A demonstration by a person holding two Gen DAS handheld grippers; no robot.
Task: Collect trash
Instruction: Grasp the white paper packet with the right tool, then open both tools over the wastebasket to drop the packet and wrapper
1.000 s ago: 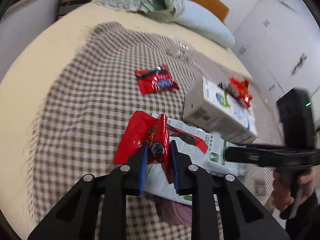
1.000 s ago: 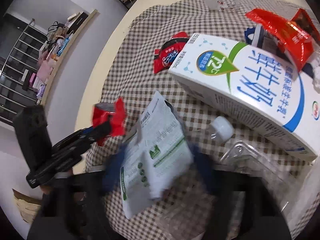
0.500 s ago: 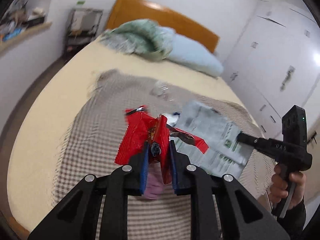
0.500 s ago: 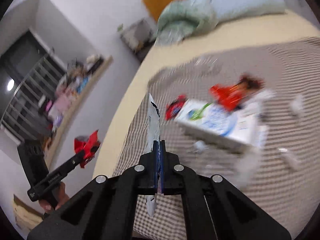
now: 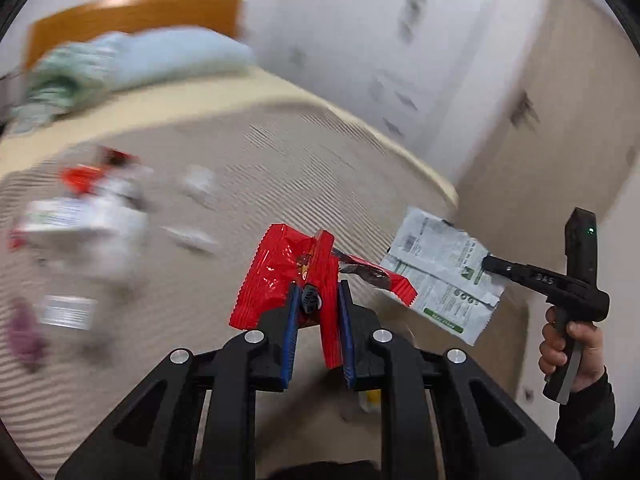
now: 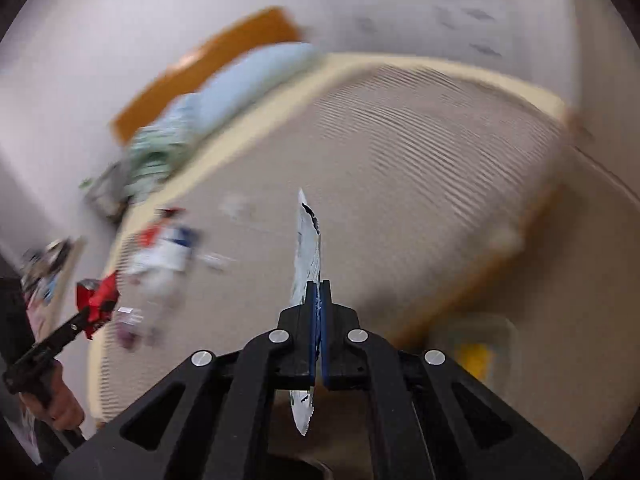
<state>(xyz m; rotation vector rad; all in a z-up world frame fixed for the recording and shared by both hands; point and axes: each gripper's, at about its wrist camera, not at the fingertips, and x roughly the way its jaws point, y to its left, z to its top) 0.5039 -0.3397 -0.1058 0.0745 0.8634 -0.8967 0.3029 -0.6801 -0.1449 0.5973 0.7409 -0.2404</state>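
Observation:
My left gripper (image 5: 318, 294) is shut on a crumpled red snack wrapper (image 5: 280, 272), held in the air above the checked blanket (image 5: 260, 160). My right gripper (image 6: 319, 286) is shut on a flat white and green packet (image 6: 308, 240), seen edge-on. In the left wrist view that white packet (image 5: 440, 272) hangs from the right gripper (image 5: 486, 262) at the right, just past the bed's corner. The right wrist view shows the left gripper (image 6: 90, 312) with the red wrapper (image 6: 98, 298) at the far left. A blurred milk carton (image 5: 80, 220) and more wrappers lie on the blanket.
A pale bin (image 6: 476, 352) with something yellow inside stands on the floor beyond the bed's foot. A blue pillow (image 5: 172, 60) and green bedding (image 5: 60, 80) lie by the wooden headboard (image 5: 132, 8). White wardrobe doors (image 5: 400, 40) line the far wall. Both views are motion-blurred.
Both grippers lifted off the blanket with their pieces and swung right towards the bed's foot. The right gripper closed on the white packet and raised it. The carton now sits far left.

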